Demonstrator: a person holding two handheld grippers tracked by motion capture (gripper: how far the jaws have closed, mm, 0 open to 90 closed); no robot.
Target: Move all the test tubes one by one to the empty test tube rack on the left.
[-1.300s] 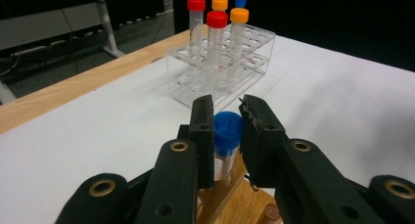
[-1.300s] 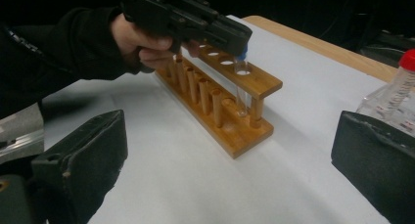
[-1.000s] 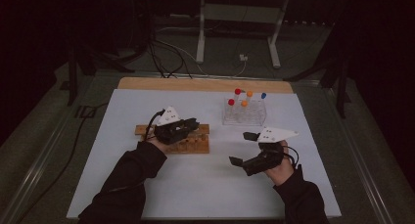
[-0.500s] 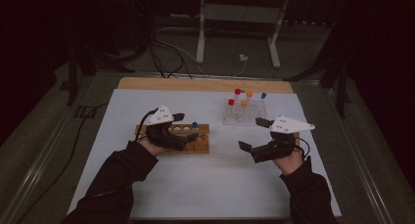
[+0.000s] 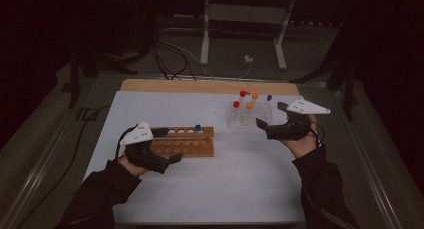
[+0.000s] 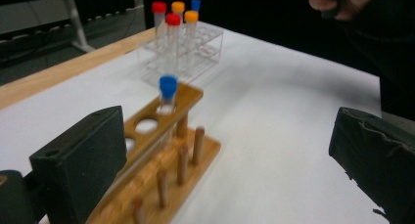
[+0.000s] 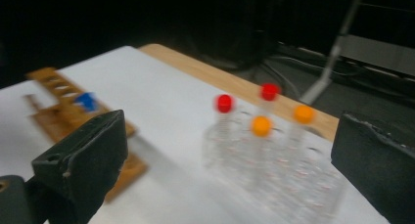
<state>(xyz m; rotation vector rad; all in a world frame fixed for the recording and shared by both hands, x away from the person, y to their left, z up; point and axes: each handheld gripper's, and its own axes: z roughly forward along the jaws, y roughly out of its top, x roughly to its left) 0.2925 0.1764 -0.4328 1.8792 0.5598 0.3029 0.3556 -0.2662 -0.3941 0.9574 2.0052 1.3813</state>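
Left gripper point(image 5: 167, 159) at 7 o'clock on worktop point(image 5: 250, 189), fingers just opened wide, nothing between. Blue-capped tube point(image 5: 198, 128) standing upright in wooden rack point(image 5: 185, 145), end hole nearest clear rack, just past left fingers. Right gripper point(image 5: 262, 126) at 3 o'clock, fingers spread, empty, hovering beside clear rack point(image 5: 250, 116) at 1 o'clock. Clear rack carrying red, orange and blue-capped tubes point(image 5: 243, 95). Bare worktop between racks, path unobstructed. Cables and stand legs on floor point(image 5: 60, 154) at 12 o'clock, beyond worktop edge.
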